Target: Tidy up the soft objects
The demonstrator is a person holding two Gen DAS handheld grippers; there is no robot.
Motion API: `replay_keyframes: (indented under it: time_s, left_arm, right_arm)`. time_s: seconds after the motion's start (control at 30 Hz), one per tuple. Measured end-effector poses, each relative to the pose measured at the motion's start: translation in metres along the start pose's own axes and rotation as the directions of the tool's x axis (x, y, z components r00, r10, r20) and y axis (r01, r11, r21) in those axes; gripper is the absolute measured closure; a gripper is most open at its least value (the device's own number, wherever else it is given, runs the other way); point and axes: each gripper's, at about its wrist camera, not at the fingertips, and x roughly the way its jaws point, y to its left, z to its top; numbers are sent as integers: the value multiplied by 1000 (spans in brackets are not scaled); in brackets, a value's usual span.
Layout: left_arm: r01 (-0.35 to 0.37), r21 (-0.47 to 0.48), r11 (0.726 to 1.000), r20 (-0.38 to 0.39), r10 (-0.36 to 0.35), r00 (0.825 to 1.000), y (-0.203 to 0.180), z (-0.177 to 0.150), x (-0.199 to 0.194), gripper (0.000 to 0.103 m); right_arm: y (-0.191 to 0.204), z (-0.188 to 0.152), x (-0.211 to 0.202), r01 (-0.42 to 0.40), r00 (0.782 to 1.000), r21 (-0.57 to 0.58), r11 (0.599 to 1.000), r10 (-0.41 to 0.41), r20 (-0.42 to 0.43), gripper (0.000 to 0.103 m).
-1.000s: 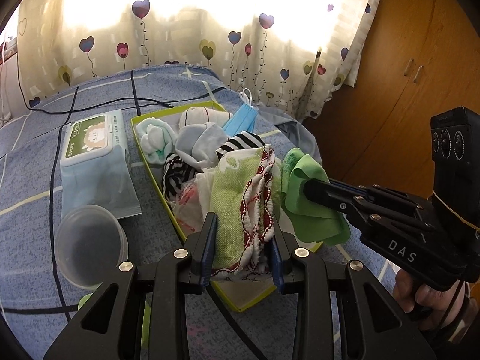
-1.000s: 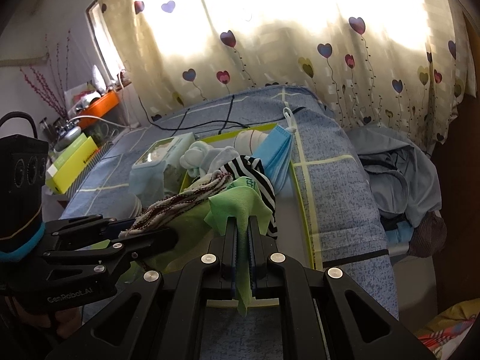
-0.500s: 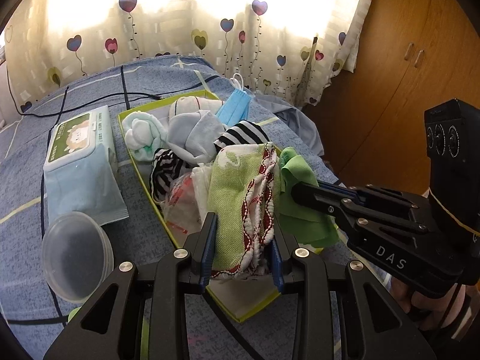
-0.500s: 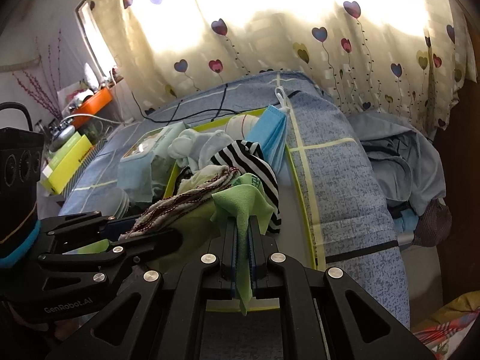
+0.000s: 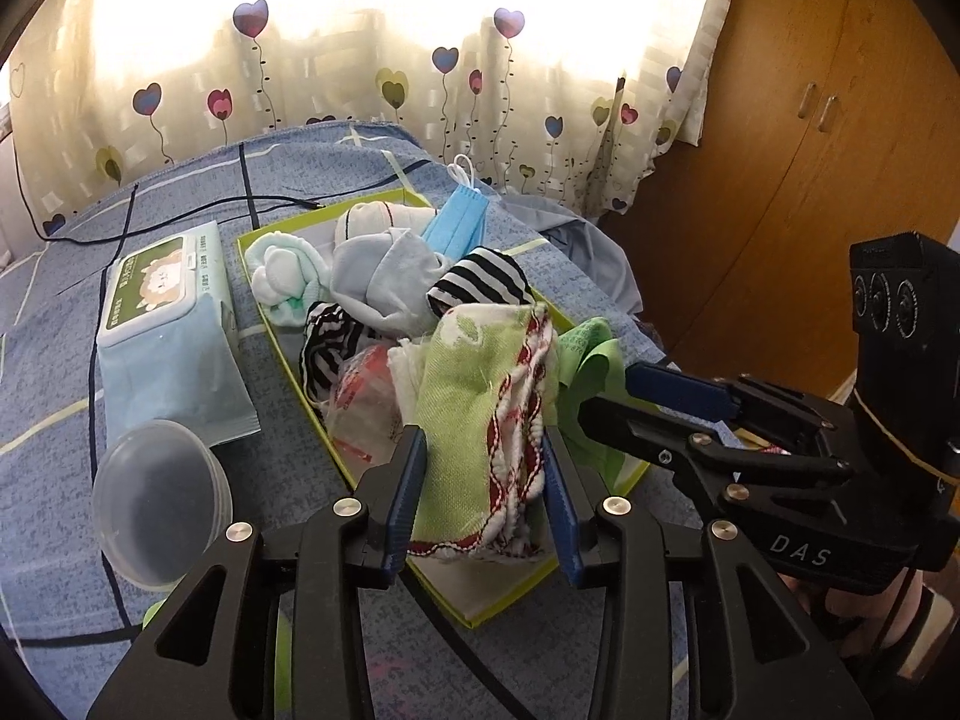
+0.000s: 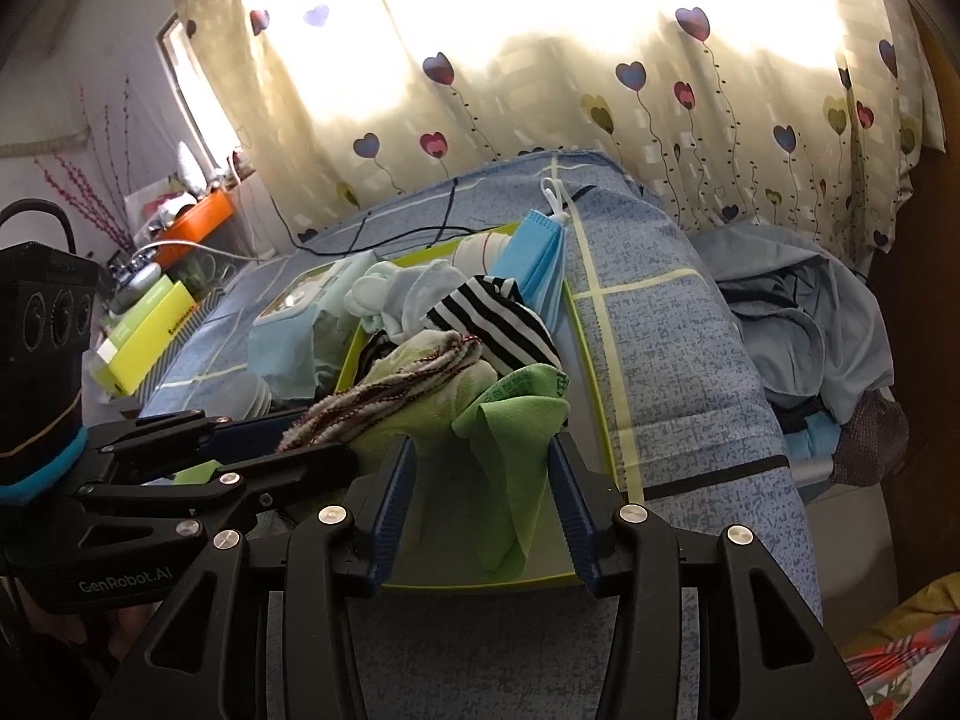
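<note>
The bed (image 5: pixel 180 222) carries a blue mottled cover with pale and dark grid lines, and every location below is referenced to the tray (image 5: pixel 288 372) lying on it. The tray is a shallow rectangle with a lime-green rim, filled with soft items.

Left of the tray lies a wipes pack (image 5: pixel 168 324), soft blue film with a rigid white-and-green lid. In front of the pack stands a clear round plastic tub (image 5: pixel 159 510).

The towel (image 5: pixel 480 420) is a folded green woven cloth with a thick white-and-red looped edge. It rests on the tray's near end, between the fingers of the left gripper (image 5: pixel 483 501). Those jaws have just been opening and stand spread; whether the pads still touch the towel cannot be told.

The cloth (image 6: pixel 516 456) is thin, smooth and bright green. It is draped limp at the tray's near right corner, between the fingers of the right gripper (image 6: pixel 480 510). These jaws have just been opening; they are apart, and the pads are clear of the fabric.

Further back in the tray: a black-and-white striped sock (image 5: pixel 480 285) and a pleated blue mask (image 5: pixel 459 222) over the far rim.
</note>
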Motion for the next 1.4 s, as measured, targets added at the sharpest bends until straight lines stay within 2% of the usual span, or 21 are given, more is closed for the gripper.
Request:
replay_keyframes:
  time_s: [0.23,0.37,0.47,0.63,0.83,1.03,1.4]
  left_arm:
    - [16,-11,1000,43,-15,999,2,0,-11,64]
    - [-25,-51,998,108,31,994,11,2,-22,64]
    - [-56,-55,997,74,60,995,13,0,-15,64]
    - [-39,-23,999,29,39,999,9,-3,-7,64]
    - [-48,27,998,-33,49,998,-2,-9,6,64]
    - [-88,40,995,-16,89,996,-5,-8,6,64]
    - [-82,16,996,21,82,996,1,-11,-15,64]
  right_arm:
    - [-1,-1,-7,10,1000,8,1000,-10,17,58]
    - [-2,-2,-12,18,1000,15,1000,-18,25,58]
    - [-3,-3,-13,16,1000,20,1000,-16,26,58]
    - [-2,-5,-15,20,1000,23,1000,-21,21,58]
    - [-1,-9,-15,30,999,26,999,-31,12,58]
    - [2,-12,-18,31,999,20,999,-31,7,58]
    - [18,-14,-24,41,999,-12,999,-41,7,58]
